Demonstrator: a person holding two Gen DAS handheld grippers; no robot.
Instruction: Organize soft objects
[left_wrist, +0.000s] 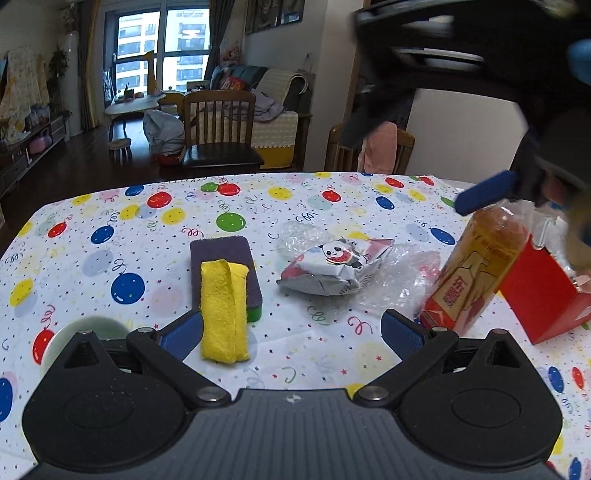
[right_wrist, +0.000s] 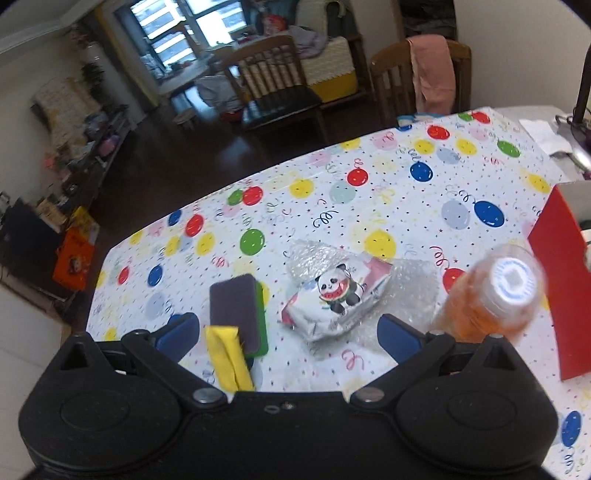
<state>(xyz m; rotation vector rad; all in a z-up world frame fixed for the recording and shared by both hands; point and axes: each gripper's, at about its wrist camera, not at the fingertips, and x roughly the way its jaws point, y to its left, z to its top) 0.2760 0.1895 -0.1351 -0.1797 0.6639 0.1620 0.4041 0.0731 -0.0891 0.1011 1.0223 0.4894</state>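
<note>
Balloon-print cloth covers the table (left_wrist: 110, 236); mid-table, one folded yellow cloth (left_wrist: 223, 310) lies partly on one dark sponge (left_wrist: 225, 254), one panda packet (left_wrist: 332, 269) just beside on bubble wrap (left_wrist: 399, 280). All look light and limp; pinch the cloth across its folded middle. One bottle (left_wrist: 476, 266) and one red box (left_wrist: 543, 295) stand right, the bottle possibly leaning. Left tool (left_wrist: 291, 328) and right tool (right_wrist: 288, 332) both gape wide, empty.

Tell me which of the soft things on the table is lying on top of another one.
The folded yellow cloth. It rests across the dark sponge, while the panda packet lies on bubble wrap.
</note>
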